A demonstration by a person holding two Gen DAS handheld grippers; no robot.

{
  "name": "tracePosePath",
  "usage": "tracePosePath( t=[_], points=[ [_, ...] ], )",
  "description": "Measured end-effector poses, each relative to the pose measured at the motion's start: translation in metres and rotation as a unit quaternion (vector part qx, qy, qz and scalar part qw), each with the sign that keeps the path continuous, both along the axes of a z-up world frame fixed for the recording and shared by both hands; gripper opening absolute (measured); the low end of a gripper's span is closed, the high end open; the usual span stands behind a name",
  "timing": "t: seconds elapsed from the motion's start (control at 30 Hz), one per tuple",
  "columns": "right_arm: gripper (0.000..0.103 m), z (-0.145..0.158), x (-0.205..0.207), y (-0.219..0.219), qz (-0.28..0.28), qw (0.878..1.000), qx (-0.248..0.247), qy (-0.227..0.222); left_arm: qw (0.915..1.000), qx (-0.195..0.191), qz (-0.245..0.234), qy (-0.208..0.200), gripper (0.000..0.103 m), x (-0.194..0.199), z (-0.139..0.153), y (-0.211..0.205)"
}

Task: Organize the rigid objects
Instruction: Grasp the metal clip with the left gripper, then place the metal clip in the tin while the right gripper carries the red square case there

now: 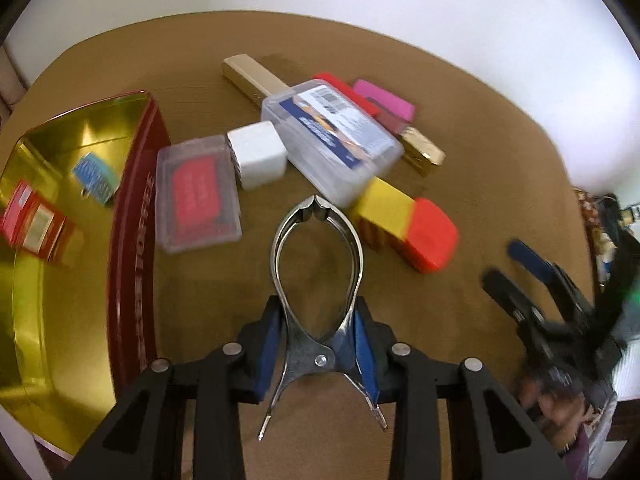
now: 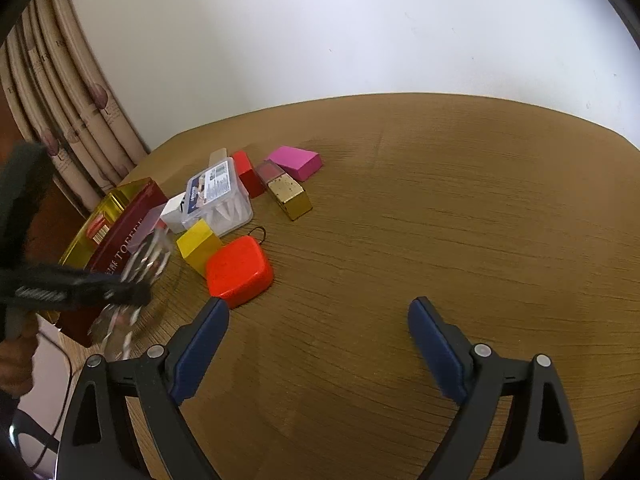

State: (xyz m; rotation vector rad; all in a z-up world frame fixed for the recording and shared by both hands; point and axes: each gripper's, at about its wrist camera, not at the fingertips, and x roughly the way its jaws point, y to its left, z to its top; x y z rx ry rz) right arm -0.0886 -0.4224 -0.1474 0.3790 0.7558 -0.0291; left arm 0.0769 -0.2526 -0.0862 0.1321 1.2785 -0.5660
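My left gripper (image 1: 318, 328) is shut on a metal spring clamp (image 1: 316, 272) and holds it above the table, its tip near a clear lidded box (image 1: 332, 140). A red tin with a gold inside (image 1: 132, 240) stands at the left and holds a blue packet (image 1: 96, 176) and a red carton (image 1: 34, 224). Loose on the table lie a clear case with a red card (image 1: 196, 196), a white cube (image 1: 258, 154), a yellow block (image 1: 384, 210), an orange-red box (image 1: 434, 236), and pink (image 1: 386, 100) and gold (image 1: 424, 148) blocks. My right gripper (image 2: 318, 344) is open and empty over bare table.
A long gold bar (image 1: 252, 76) and a red block (image 1: 344, 90) lie behind the clear box. The brown table (image 2: 460, 208) ends at a white wall. Curtains (image 2: 68, 112) hang at the left. The left gripper shows blurred in the right wrist view (image 2: 80, 288).
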Motion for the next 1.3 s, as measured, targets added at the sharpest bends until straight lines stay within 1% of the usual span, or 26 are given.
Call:
tracePosePath(
  t=[0.07, 0.1, 0.17, 0.2, 0.27, 0.3, 0.37, 0.43, 0.47, 0.53, 0.57, 0.6, 0.63, 0.67, 0.7, 0.73, 0.87, 0.97, 1.03, 1.17, 1.23, 1.3],
  points=[
    [0.090, 0.001, 0.000, 0.004, 0.014, 1.000, -0.005, -0.003, 0.9998, -0.021, -0.002, 0.003, 0.034, -0.013, 0.007, 0.009],
    [0.090, 0.004, 0.002, 0.011, 0.032, 0.999, -0.015, -0.004, 0.9996, -0.029, -0.003, 0.004, 0.034, -0.019, 0.012, 0.017],
    [0.090, 0.007, 0.006, 0.025, 0.062, 0.997, -0.037, -0.003, 0.9992, -0.039, -0.003, -0.002, 0.034, -0.032, 0.022, 0.031],
    [0.090, 0.010, 0.010, 0.036, 0.081, 0.995, -0.061, -0.003, 0.9991, -0.042, -0.004, -0.005, 0.034, -0.030, 0.022, 0.035],
    [0.089, 0.014, 0.018, 0.046, 0.104, 0.991, -0.083, -0.002, 0.9988, -0.048, -0.004, -0.011, 0.034, -0.040, 0.035, 0.052],
    [0.089, 0.015, 0.025, 0.050, 0.116, 0.989, -0.095, 0.002, 0.9987, -0.049, -0.001, -0.014, 0.034, -0.045, 0.041, 0.052],
    [0.089, 0.015, 0.036, 0.052, 0.119, 0.987, -0.111, 0.013, 0.9984, -0.053, 0.001, -0.020, 0.034, -0.050, 0.052, 0.066],
    [0.088, 0.014, 0.048, 0.052, 0.129, 0.984, -0.118, 0.022, 0.9981, -0.054, 0.011, -0.028, 0.034, -0.050, 0.060, 0.071],
    [0.087, 0.012, 0.055, 0.052, 0.131, 0.983, -0.126, 0.029, 0.9978, -0.056, 0.017, -0.031, 0.034, -0.050, 0.065, 0.081],
    [0.080, 0.008, 0.064, 0.052, 0.141, 0.981, -0.131, 0.040, 0.9972, -0.059, 0.028, -0.035, 0.034, -0.043, 0.075, 0.090],
    [0.075, 0.005, 0.069, 0.052, 0.144, 0.979, -0.134, 0.047, 0.9969, -0.058, 0.036, -0.040, 0.034, -0.040, 0.078, 0.095],
    [0.066, 0.002, 0.073, 0.053, 0.147, 0.978, -0.136, 0.052, 0.9967, -0.055, 0.040, -0.043, 0.034, -0.037, 0.076, 0.096],
    [0.065, -0.002, 0.076, 0.053, 0.150, 0.977, -0.139, 0.061, 0.9964, -0.052, 0.046, -0.048, 0.034, -0.033, 0.078, 0.104],
    [0.057, -0.002, 0.077, 0.054, 0.153, 0.976, -0.145, 0.057, 0.9960, -0.050, 0.054, -0.051, 0.034, -0.029, 0.081, 0.112],
    [0.044, -0.002, 0.078, 0.055, 0.157, 0.975, -0.148, 0.056, 0.9956, -0.047, 0.061, -0.053, 0.034, -0.025, 0.083, 0.120],
    [0.043, -0.001, 0.078, 0.056, 0.156, 0.974, -0.153, 0.057, 0.9953, -0.042, 0.068, -0.055, 0.034, -0.020, 0.084, 0.128],
    [0.043, -0.002, 0.075, 0.055, 0.149, 0.975, -0.152, 0.061, 0.9928, -0.019, 0.105, -0.055, 0.034, 0.007, 0.077, 0.154],
    [0.043, -0.001, 0.065, 0.048, 0.137, 0.978, -0.144, 0.065, 0.9902, -0.007, 0.131, -0.048, 0.034, 0.028, 0.065, 0.167],
    [0.043, 0.000, 0.054, 0.042, 0.126, 0.980, -0.136, 0.066, 0.9892, -0.003, 0.140, -0.044, 0.034, 0.038, 0.057, 0.173],
    [0.043, 0.002, 0.033, 0.030, 0.110, 0.983, -0.128, 0.066, 0.9893, 0.000, 0.139, -0.043, 0.034, 0.061, 0.041, 0.171],
    [0.043, 0.005, 0.026, 0.026, 0.104, 0.985, -0.122, 0.066, 0.9899, 0.004, 0.134, -0.046, 0.034, 0.064, 0.043, 0.171],
    [0.043, 0.009, 0.023, 0.024, 0.100, 0.985, -0.123, 0.061, 0.9921, 0.007, 0.117, -0.045, 0.034, 0.070, 0.036, 0.160]
  ],
)
